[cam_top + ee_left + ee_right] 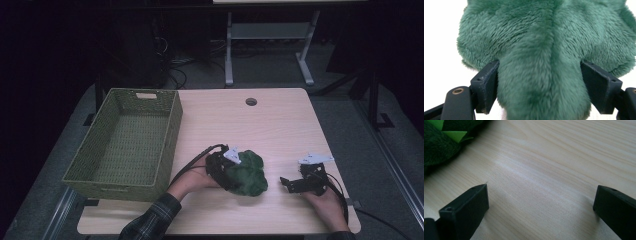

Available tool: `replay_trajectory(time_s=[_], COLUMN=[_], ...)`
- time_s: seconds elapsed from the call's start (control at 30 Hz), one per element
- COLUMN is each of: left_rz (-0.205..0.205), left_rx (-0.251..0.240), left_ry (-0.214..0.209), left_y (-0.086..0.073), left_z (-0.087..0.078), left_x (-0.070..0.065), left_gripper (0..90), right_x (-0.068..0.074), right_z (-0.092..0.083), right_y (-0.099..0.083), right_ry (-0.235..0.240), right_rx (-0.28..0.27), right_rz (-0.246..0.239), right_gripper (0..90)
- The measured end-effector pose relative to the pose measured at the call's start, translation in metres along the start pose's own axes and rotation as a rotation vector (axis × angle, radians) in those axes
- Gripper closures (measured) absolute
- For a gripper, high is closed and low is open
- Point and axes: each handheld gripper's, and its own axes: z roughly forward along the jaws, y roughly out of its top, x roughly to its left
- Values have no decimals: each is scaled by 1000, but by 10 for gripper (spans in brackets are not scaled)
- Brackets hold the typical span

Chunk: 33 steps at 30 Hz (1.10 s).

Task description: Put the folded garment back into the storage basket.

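Gripping a fold of the green plush toy point(248, 174), the left tool point(231, 175) sits in the lower middle of the high view, and its jaws press the fur from both sides. In the left gripper view the plush toy point(544, 50) covers most of the frame, and a thick ridge of fur runs down between the two black jaws. The toy lies on the light wooden worktop point(280, 125), a little below the centre of the frame. The right tool point(286, 182) rests low on the worktop at the lower right, well apart from the toy, with its jaws wide open and nothing between them. In the right gripper view the toy point(439, 142) appears in the upper left corner. A green woven basket point(127, 142) stands on the left side of the worktop.
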Motion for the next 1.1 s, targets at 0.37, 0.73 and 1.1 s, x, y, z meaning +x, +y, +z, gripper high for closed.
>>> replay_trajectory(time_s=[0.37,0.73,1.1], left_rz=[10,4,-54], left_rx=[18,38,54], left_ry=[20,-5,-17], left_y=[-3,-2,0], left_z=[8,3,-1], left_x=[-5,-8,-8], left_gripper=[200,522,735], right_x=[0,0,0], right_z=[0,0,0], right_y=[0,0,0], right_ry=[-1,-3,-3], right_rx=[0,1,0], right_rz=[0,1,2], right_gripper=[0,0,0])
